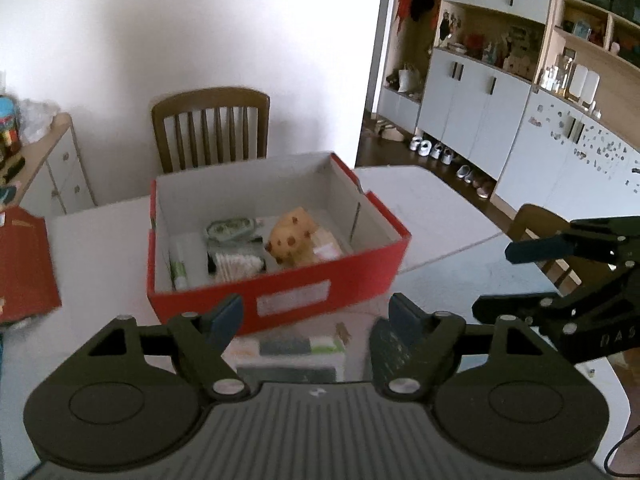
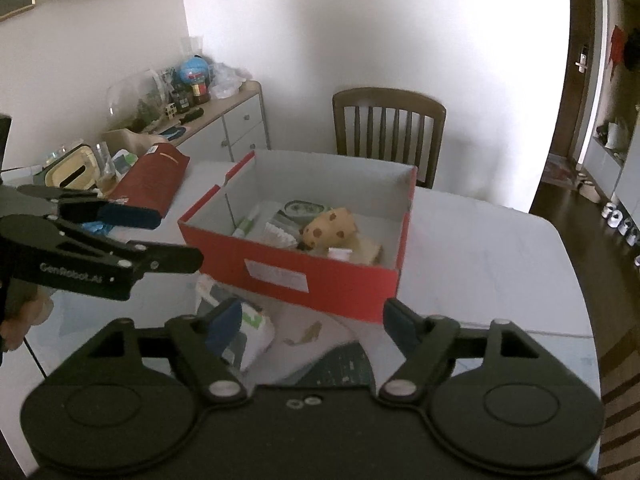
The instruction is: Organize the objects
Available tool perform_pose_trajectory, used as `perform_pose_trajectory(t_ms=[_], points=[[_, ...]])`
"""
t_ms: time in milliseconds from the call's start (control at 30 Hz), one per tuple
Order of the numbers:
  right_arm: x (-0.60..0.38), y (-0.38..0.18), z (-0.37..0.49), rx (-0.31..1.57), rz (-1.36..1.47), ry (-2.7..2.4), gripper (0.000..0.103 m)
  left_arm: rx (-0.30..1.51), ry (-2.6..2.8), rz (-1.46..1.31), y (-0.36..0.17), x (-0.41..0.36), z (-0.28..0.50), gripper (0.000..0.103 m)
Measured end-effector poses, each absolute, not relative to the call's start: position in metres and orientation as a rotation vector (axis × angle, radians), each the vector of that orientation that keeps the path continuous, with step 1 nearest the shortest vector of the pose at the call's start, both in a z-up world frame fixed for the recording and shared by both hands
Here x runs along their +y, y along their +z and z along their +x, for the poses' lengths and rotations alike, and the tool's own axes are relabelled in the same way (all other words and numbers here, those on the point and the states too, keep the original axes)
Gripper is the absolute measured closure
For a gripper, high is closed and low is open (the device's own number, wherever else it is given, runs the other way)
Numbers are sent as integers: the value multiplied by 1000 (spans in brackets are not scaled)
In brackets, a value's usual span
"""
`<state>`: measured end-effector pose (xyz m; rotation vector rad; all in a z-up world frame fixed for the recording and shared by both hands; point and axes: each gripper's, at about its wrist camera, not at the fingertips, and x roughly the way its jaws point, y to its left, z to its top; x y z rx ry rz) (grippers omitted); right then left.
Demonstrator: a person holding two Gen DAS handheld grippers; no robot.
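Observation:
An open red shoebox (image 1: 276,300) (image 2: 320,280) stands on the white table. Inside lie a yellow spotted plush toy (image 1: 292,240) (image 2: 330,228), a white tube (image 1: 178,268), a pack of cotton swabs (image 1: 236,266) and a green-patterned pouch (image 1: 232,228). In front of the box lie a white and green packet (image 1: 300,346) (image 2: 254,328) and a dark patterned item (image 1: 386,344) (image 2: 344,364). My left gripper (image 1: 316,316) (image 2: 160,236) hovers open above the packet, holding nothing. My right gripper (image 2: 312,318) (image 1: 514,278) is open too, near the box's front corner.
The red lid (image 1: 24,264) (image 2: 156,180) lies left of the box. A wooden chair (image 1: 212,128) (image 2: 390,124) stands behind the table. A cluttered sideboard (image 2: 224,116) runs along the left wall. A small brown scrap (image 2: 308,334) rests on the table.

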<state>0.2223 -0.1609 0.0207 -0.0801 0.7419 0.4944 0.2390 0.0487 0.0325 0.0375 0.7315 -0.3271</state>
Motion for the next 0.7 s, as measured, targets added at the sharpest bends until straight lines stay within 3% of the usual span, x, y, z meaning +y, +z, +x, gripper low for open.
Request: perform_pose_trajectory(t_ms=[367,433,700], points=[[-184,-14,185,765,-128,487,9,770,-297,-12,-6,38,192,15],[-187,-20,180,772,-140,488,9,778,-282,-21,-13,37,187,0],[-198,-35,176,797,-136,481,9,814,-258,-48,-43,23,167,0]])
